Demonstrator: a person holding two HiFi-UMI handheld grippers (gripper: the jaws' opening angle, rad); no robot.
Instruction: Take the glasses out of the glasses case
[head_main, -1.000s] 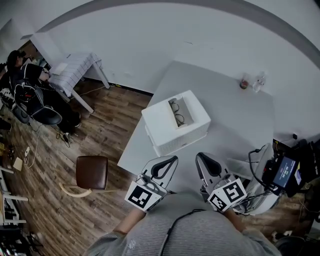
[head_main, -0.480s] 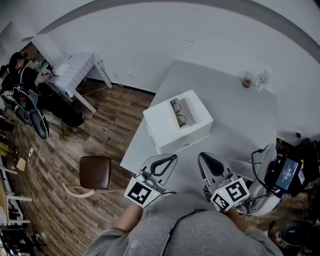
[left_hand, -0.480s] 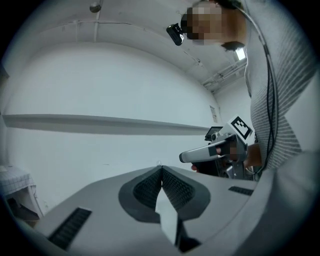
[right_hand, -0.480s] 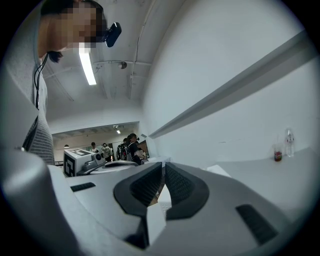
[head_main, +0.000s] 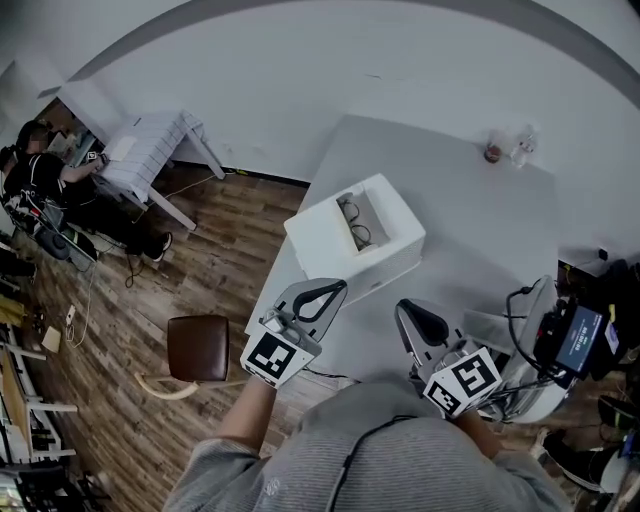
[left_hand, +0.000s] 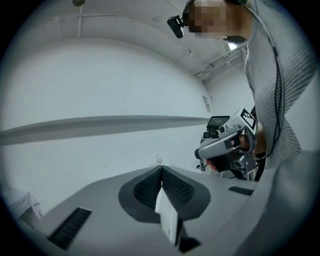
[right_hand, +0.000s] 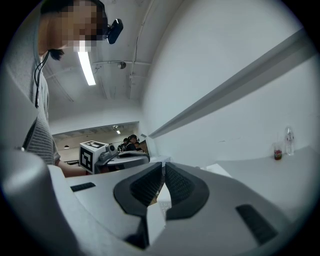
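A pair of dark-framed glasses (head_main: 354, 223) lies in the open recess on top of a white box-like case (head_main: 325, 243), which stands at the left part of the white table (head_main: 480, 240). My left gripper (head_main: 334, 289) hovers just in front of the case's near corner, its jaws shut on nothing. The right gripper (head_main: 409, 312) hangs lower, over the table's near edge, also shut and empty. In the left gripper view the pads (left_hand: 150, 187) meet, and only wall lies ahead. The right gripper view shows its pads (right_hand: 177, 185) closed together.
A small bottle (head_main: 518, 150) and a cup (head_main: 491, 154) stand at the table's far edge. A brown stool (head_main: 198, 347) sits on the wood floor to the left, a white rack (head_main: 150, 145) farther back. Equipment with a screen (head_main: 575, 340) crowds the right side.
My left gripper has risen and moved forward towards the case's near corner. The right gripper has hardly shifted. Both stay shut.
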